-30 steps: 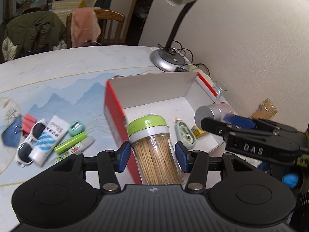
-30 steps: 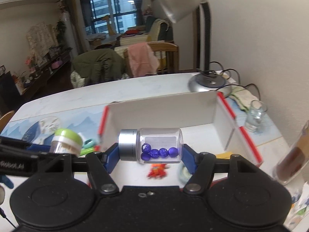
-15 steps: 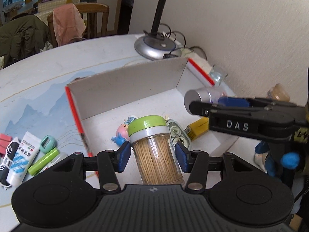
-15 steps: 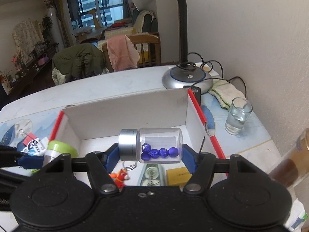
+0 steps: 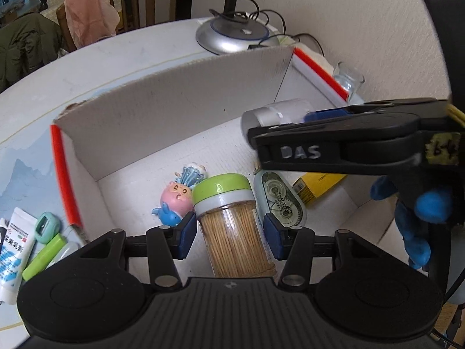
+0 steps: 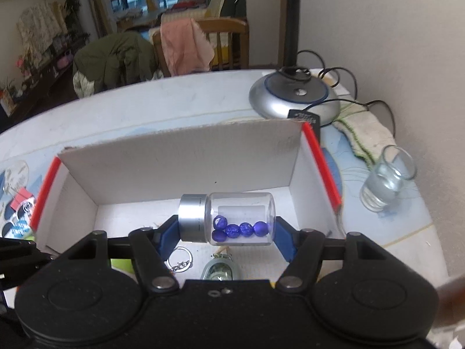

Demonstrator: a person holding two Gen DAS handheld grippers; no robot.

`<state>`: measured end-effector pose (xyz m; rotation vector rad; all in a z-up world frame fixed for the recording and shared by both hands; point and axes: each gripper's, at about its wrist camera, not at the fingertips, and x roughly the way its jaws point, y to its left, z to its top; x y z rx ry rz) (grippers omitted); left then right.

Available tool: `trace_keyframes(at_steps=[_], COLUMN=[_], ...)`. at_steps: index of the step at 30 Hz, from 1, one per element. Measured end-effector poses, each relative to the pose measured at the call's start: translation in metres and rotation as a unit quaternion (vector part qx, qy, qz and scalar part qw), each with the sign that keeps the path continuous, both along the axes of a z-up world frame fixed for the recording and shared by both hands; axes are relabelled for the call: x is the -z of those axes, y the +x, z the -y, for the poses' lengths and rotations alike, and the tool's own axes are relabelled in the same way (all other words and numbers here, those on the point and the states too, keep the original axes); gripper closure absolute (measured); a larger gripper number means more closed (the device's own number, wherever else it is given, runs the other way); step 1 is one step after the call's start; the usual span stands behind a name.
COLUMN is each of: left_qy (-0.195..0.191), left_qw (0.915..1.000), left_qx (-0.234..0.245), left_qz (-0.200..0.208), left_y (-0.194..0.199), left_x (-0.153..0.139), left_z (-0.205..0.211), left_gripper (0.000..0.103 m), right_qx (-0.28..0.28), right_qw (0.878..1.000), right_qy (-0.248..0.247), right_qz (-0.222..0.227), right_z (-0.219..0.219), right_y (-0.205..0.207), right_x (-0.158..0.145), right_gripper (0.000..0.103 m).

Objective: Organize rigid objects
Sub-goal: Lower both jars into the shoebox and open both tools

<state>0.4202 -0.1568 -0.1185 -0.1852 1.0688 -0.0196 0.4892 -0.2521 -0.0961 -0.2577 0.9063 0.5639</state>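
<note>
A clear plastic toothpick jar with a lime-green lid [image 5: 229, 215], packed with wooden toothpicks, stands upright between the blue pads of the left gripper [image 5: 229, 234], which is clamped on its sides over the white cardboard box with red edges [image 5: 174, 110]. To the right, the right gripper [image 6: 225, 232] pinches a clear silver-capped vial holding blue beads [image 6: 229, 218] end to end, lying sideways above the box floor.

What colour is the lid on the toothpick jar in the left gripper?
Lime green, above a pale grey collar. The toothpick jar lid shows best in the left wrist view.
</note>
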Motion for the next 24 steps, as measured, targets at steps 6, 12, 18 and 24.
trace_keyframes(at_steps=[6,12,18,24], left_qy=[-0.002,-0.007,-0.01,-0.02], left_qw=[0.9999,0.9994,0.9987,0.9976], left_qx=[0.002,0.003,0.01,0.011], left_qz=[-0.016,-0.032,-0.05,-0.065], left_y=[0.012,0.019,0.024,0.028], left_x=[0.011,0.022,0.027,0.032], left_z=[0.003,0.003,0.003,0.002], left_gripper=[0.053,0.053,0.053,0.054], right_qx=[-0.001,0.004,-0.001,-0.004], right_qw=[0.999,0.997,0.995,0.995], right_qy=[-0.018,-0.041,-0.048,-0.047], right_qz=[-0.043,-0.066,-0.082,-0.085], right_z=[-0.005,-0.007,-0.01,-0.012], right_y=[0.008,0.01,0.012,0.017], right_x=[0.017,0.024,0.028,0.027], right_gripper=[0.036,0.036,0.036,0.036])
